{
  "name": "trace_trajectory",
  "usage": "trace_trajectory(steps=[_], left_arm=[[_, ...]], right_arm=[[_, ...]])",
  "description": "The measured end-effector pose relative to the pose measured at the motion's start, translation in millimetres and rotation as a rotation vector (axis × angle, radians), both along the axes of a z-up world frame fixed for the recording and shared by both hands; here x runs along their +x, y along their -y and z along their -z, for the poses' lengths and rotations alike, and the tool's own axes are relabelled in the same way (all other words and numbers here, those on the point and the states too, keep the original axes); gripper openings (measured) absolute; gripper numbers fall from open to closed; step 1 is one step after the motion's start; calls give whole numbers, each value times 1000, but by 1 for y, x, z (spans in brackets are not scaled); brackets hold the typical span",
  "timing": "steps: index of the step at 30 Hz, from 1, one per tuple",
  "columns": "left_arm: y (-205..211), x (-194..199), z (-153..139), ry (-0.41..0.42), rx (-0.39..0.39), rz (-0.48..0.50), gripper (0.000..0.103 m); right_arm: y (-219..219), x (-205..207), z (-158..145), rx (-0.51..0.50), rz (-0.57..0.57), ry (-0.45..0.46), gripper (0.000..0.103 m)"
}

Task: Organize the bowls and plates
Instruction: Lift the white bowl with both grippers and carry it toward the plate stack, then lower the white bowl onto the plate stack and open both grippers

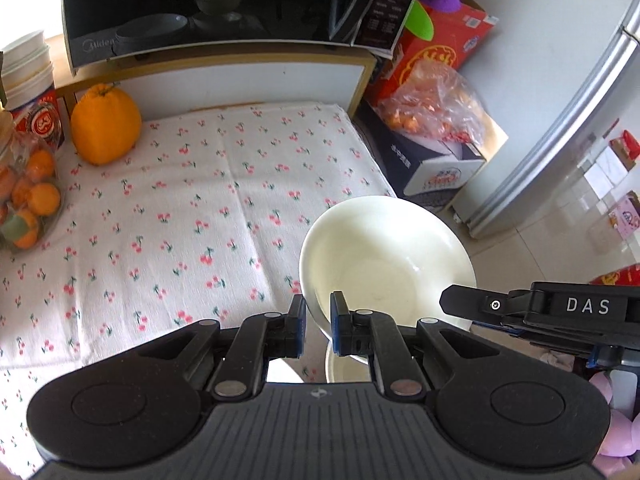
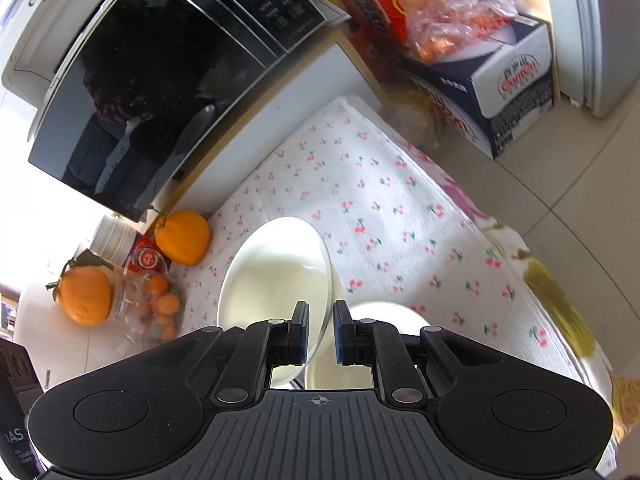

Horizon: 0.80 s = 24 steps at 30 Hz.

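L gripper (image 1: 318,312) nearest the lens in L wrist view: jaws narrow, pads clamped on the near rim of a white bowl (image 1: 386,260). Bowl is tilted, lifted off the surface, hanging over the R edge of the cherry-print cloth (image 1: 192,208), partly past the table edge w/ floor tile beyond. R gripper (image 1: 448,302) enters from the right of that view, tip at the bowl's R rim; contact there can't be confirmed.

R wrist view: R gripper (image 2: 320,314) also narrow, pads pinching the rim of a white dish (image 2: 276,280), held steeply tilted above the cloth (image 2: 380,208). A second pale round piece (image 2: 384,316) sits just below/right of the jaws; blurred, can't tell bowl vs plate, nor whether it's the L gripper's bowl.

Surroundings: microwave (image 1: 208,8) on a shelf at the back, large orange fruit (image 1: 105,124) at the back L of the cloth, bag of small oranges (image 1: 28,196) at the L edge. Middle of cloth is bare.

Step in hand (judged): carrying both pieces in over the cloth to set down / stack.

To do well:
- keep both rim pinches firm; glazed rims prob. slippery, grip is on one edge only
- level each piece before lowering
- keep the two pieces apart in transit, avoid a clink
- land mid-cloth, clear of the fruit and away from the table edge
- release only once the base sits flat
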<state>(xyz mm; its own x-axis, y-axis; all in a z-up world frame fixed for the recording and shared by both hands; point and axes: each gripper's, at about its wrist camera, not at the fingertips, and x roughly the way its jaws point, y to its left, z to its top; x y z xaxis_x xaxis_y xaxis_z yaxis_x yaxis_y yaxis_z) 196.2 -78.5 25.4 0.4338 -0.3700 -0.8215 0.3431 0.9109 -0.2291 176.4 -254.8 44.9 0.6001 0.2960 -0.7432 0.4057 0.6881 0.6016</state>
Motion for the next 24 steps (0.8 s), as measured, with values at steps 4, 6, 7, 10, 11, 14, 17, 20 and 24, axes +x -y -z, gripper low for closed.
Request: trace_trajectory(steps=[4, 6, 7, 10, 11, 14, 17, 20, 24], left_arm=[[5, -11, 1, 5, 22, 23, 11], [6, -18, 1, 19, 29, 38, 11], [7, -21, 2, 26, 30, 45, 11], [6, -30, 8, 35, 20, 51, 12], [5, -33, 10, 37, 19, 54, 12], [8, -39, 15, 60, 39, 76, 12], [12, -42, 20, 77, 73, 89, 12], [17, -41, 23, 99, 101, 108, 12], [17, -41, 30, 98, 107, 118, 13]], right_arm=[[-1, -12, 5, -1, 8, -17, 13], [-3, -18, 7, -11, 13, -24, 13], [-3, -20, 9, -18, 14, -26, 13], [-5, -26, 11, -34, 9, -36, 13], [-5, -28, 12, -42, 5, -40, 13], [-9, -30, 15, -67, -11, -64, 13], [-14, -29, 19, -96, -32, -88, 13], [-16, -29, 22, -119, -43, -101, 13], [-17, -28, 27, -125, -51, -120, 14]])
